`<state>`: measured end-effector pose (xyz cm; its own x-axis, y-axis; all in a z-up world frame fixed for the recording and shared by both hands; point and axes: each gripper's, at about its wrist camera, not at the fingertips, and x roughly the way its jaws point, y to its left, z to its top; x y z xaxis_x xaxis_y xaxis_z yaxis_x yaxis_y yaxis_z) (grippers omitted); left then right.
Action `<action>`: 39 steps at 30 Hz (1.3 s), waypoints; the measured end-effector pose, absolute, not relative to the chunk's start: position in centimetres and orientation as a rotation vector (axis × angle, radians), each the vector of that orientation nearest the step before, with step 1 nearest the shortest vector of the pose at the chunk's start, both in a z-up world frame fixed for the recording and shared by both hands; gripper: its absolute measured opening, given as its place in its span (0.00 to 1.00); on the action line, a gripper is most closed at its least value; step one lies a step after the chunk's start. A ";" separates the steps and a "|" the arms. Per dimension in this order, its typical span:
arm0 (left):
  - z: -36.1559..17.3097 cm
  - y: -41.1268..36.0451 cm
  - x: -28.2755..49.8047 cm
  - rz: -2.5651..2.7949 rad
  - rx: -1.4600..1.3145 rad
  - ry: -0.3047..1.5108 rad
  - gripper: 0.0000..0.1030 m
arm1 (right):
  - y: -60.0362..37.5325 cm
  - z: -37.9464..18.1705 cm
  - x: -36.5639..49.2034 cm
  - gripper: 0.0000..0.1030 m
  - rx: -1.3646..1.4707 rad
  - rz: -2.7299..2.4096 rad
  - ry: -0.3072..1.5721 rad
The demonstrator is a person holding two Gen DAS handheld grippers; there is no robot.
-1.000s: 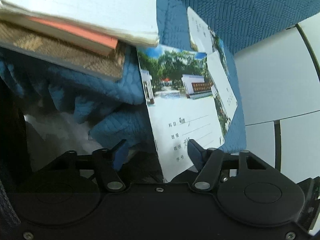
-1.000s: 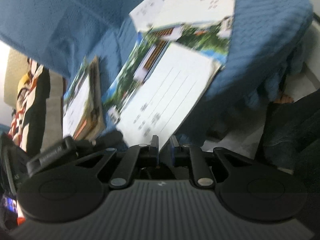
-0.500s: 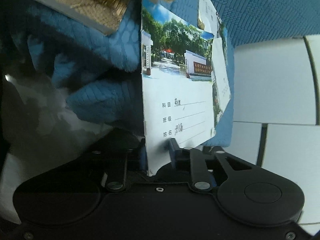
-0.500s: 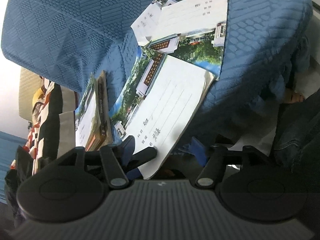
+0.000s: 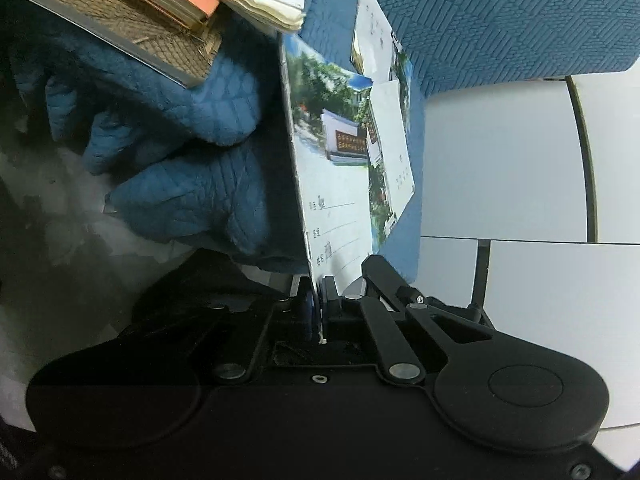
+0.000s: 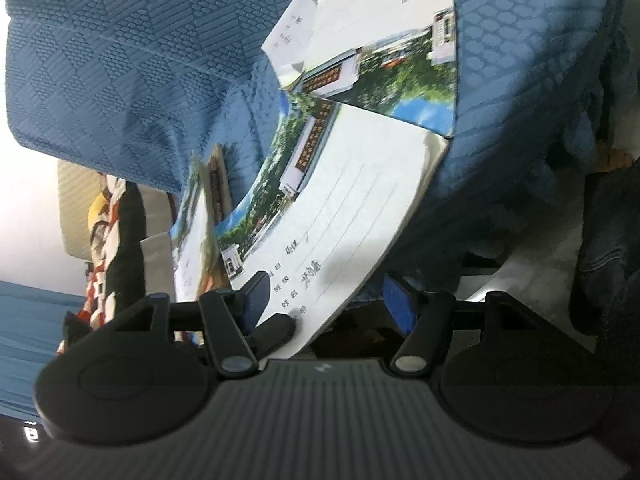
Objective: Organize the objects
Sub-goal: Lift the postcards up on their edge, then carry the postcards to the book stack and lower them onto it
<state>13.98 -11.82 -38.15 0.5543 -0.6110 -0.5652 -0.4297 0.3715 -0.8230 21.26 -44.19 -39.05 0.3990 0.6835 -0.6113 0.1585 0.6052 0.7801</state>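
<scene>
**Ana:** Two grippers share one exercise book right now. Starting at the left: a stack of books (image 5: 160, 12) sits on the blue quilted cover (image 5: 500, 20), its near corner overhanging the edge. That looks like the tidy pile.

**Ben:** And just right of it?

**Ana:** The exercise book (image 5: 332, 184), the one with the school-gate photo and ruled name lines on its cover. The left gripper (image 5: 317, 312) has its fingers closed tight on the book's near edge; the paper runs straight between the blue pads.

**Ben:** Further right?

**Ana:** Two more exercise books (image 6: 384, 44) lie spread on the cover beyond it, overlapping each other, and the held book's far corner overlaps them. Neither is squared up.

**Ben:** What about the right gripper (image 6: 324, 300)?

**Ana:** Its fingers stand apart, roughly half spread. The book's near corner lies between them, resting against the left finger, while the right finger (image 6: 396, 304) is clear of it. So I'd call that no grip.

**Ben:** So how far along?

**Ana:** I'd judge it less than halfway. One pile exists, one book is in hand, and the two loose ones remain to be gathered. The held book likely belongs on the stack, though I cannot tell that from here.
</scene>
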 end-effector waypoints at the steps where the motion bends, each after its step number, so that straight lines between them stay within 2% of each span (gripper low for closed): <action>1: -38.1 -11.7 13.8 -0.149 -1.262 1.045 0.03 | -44.2 -39.1 21.3 0.64 0.904 0.402 1.137; 10: -36.1 -10.3 11.9 -0.193 -1.291 1.007 0.04 | -44.5 -39.3 21.5 0.64 0.968 0.398 1.104; 15: -34.9 -9.8 11.0 -0.203 -1.274 1.003 0.05 | -45.0 -39.4 21.4 0.60 0.986 0.371 1.086; 17: -34.5 -9.5 10.7 -0.201 -1.268 0.998 0.05 | -45.3 -39.5 21.4 0.42 0.988 0.353 1.082; 18: -34.3 -9.4 10.5 -0.199 -1.267 0.995 0.05 | -45.5 -39.5 21.3 0.37 0.992 0.337 1.082; 19: -34.2 -9.3 10.4 -0.198 -1.271 0.992 0.05 | -45.7 -39.5 21.3 0.20 0.998 0.325 1.078; 20: -34.2 -9.2 10.4 -0.200 -1.276 0.993 0.05 | -45.9 -39.4 21.2 0.15 0.995 0.318 1.065; 25: -33.2 -9.0 10.0 -0.199 -1.270 0.984 0.06 | -45.3 -37.4 20.9 0.11 0.920 0.320 1.005; 39: -28.4 -7.7 10.8 -0.200 -1.276 0.919 0.11 | -43.8 -28.8 21.8 0.11 0.749 0.299 0.893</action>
<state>10.84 -7.69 -28.38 0.6426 -0.5998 -0.4767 -0.3470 0.3269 -0.8791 21.83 -43.80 -28.77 0.6071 0.5282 -0.5937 0.0637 0.7124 0.6989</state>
